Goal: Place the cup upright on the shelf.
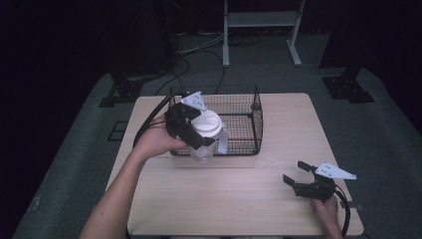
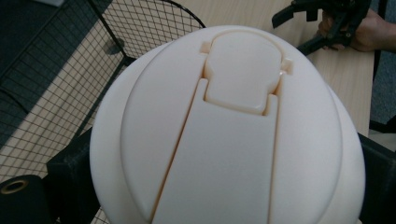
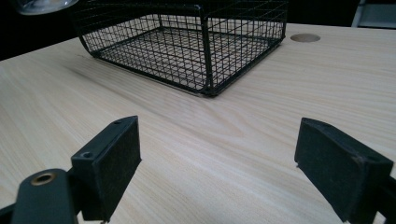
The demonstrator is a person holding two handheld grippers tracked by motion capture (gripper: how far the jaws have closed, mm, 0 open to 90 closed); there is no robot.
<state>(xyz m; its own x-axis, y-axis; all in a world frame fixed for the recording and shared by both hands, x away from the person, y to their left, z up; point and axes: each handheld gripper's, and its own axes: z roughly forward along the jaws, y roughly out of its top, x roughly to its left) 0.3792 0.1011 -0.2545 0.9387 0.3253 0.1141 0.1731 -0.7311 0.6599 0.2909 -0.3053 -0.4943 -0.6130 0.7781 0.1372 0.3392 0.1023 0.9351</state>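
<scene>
Left gripper [image 1: 191, 130] clamped on white-lidded clear jug [image 1: 205, 134], held tilted over front-left rim of wire basket [image 1: 256, 119]. Right gripper [image 1: 300, 175] spread apart, idle near table [image 1: 239, 194] edge. Risks: smooth domed lid slipping from pads; jug handle snagging mesh on lowering.

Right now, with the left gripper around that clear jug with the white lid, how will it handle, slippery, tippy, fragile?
The jug looks like clear rigid plastic, so probably stiff and light if empty. Its smooth domed lid could slip in the left gripper. It hangs tilted at the wire basket edge, so it may swing or tip.
</scene>
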